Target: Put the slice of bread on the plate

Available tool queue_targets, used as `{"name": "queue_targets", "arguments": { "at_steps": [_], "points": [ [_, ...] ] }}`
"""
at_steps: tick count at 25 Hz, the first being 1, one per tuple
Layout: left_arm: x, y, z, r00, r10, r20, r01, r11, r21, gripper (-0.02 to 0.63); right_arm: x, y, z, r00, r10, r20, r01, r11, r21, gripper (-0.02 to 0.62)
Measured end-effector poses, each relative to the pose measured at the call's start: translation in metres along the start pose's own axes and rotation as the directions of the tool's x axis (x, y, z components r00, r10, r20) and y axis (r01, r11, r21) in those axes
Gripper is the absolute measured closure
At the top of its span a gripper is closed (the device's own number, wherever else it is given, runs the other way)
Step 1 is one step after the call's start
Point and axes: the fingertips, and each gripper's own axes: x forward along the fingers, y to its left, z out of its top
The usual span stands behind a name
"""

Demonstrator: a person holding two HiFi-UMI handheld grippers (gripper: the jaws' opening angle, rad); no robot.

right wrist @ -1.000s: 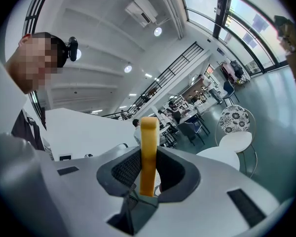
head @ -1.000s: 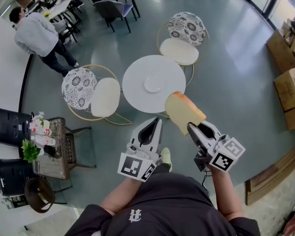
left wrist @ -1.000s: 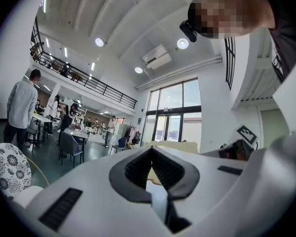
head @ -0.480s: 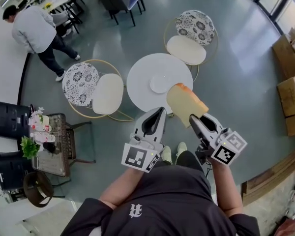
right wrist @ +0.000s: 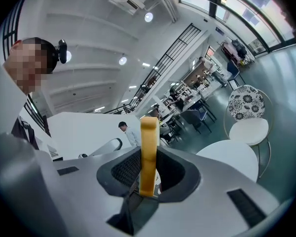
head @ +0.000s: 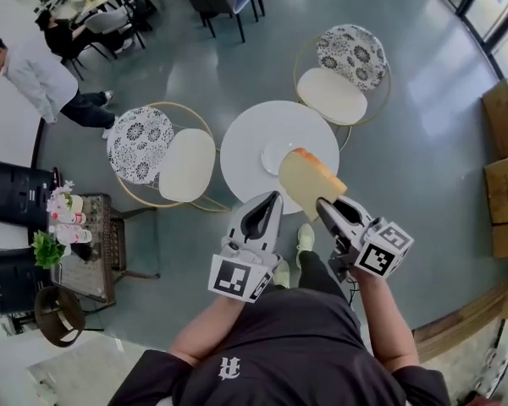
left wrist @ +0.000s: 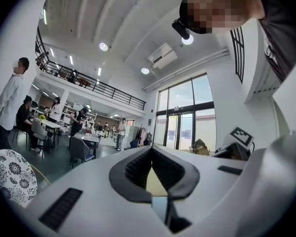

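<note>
Slice of bread [head: 309,180] juts ahead of the right claw [head: 323,205], pinched between its jaws; the plate [head: 271,154] lies just beyond and below. Lower it flat over the plate (gently) before letting go. Left claw [head: 274,196] is closed and empty.

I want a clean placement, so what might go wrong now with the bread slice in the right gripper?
1. The right gripper pinches only one end of the tan bread slice. Most of it sticks out unsupported, so it may sag or slip.
2. The small white plate blends into the round white table, and the slice hides part of it in the head view, so the drop might miss.
</note>
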Motion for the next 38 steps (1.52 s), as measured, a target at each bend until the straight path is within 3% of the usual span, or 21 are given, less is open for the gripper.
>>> {"name": "queue_targets", "arguments": {
  "at_steps": [7, 13, 20, 25, 32, 38],
  "points": [
    [0.061, 0.028, -0.013, 0.997, 0.070, 0.008, -0.070, 0.998, -0.003, 0.600, 0.044, -0.069, 0.010, 0.991, 0.061, -0.119, -0.053, 0.996, 0.071, 0.508],
    [0.105, 0.048, -0.033, 0.990, 0.141, -0.015, -0.141, 0.990, -0.006, 0.600, 0.082, -0.130, 0.004, 0.959, 0.144, -0.244, -0.108, 0.982, 0.156, 0.509],
    [0.125, 0.073, -0.068, 0.985, 0.157, -0.065, -0.160, 0.986, -0.039, 0.600, 0.130, -0.198, -0.052, 0.927, 0.171, -0.334, -0.059, 0.945, 0.321, 0.508],
    [0.134, 0.085, -0.099, 0.984, 0.141, -0.109, -0.150, 0.985, -0.082, 0.600, 0.159, -0.244, -0.102, 0.904, 0.159, -0.397, 0.006, 0.923, 0.384, 0.508],
    [0.134, 0.120, -0.135, 0.971, 0.179, -0.161, -0.195, 0.976, -0.092, 0.600, 0.183, -0.281, -0.153, 0.866, 0.121, -0.485, 0.081, 0.924, 0.375, 0.508],
    [0.132, 0.143, -0.164, 0.964, 0.208, -0.167, -0.226, 0.970, -0.094, 0.601, 0.203, -0.309, -0.167, 0.859, 0.075, -0.506, 0.128, 0.926, 0.355, 0.508]
  ]
}}
